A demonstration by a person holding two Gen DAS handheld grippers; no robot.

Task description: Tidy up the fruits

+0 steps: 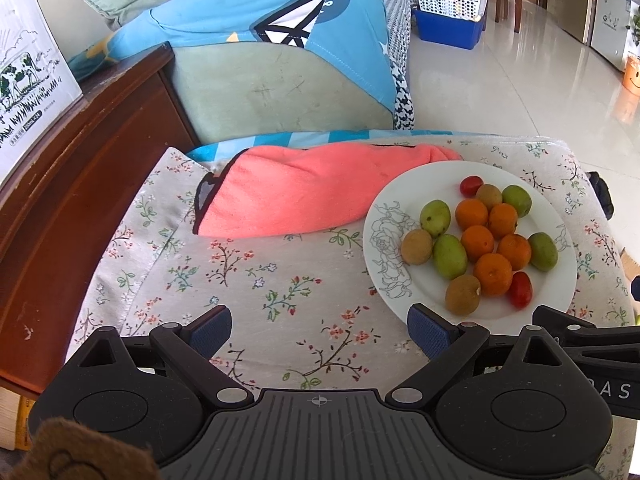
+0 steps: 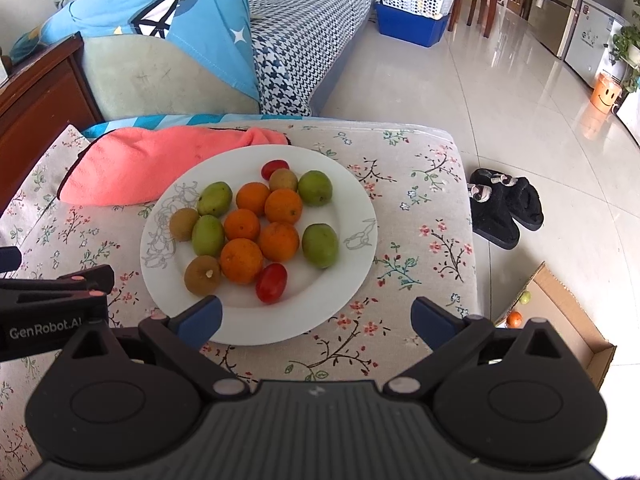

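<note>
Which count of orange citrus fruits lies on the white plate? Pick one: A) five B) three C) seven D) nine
A: five round orange citrus fruits cluster mid-plate on the white round ceramic plate, ringed by green, brown and red fruits.

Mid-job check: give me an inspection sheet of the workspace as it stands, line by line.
Surface: cushioned top under a floral cloth, no spills seen.
Job's things: white round plate with a line-drawn flower holding five small oranges, four green oval fruits, three brown fuzzy fruits and two red cherry tomatoes, mixed together.
Clutter: folded coral towel touching the plate's far-left rim.
Grippers: left gripper open, empty, over bare cloth; right gripper open, empty, at the plate's near rim.
Cables: nothing seen.
Surroundings: black slippers on the tiled floor; open cardboard box holding an orange and a green fruit.
</note>
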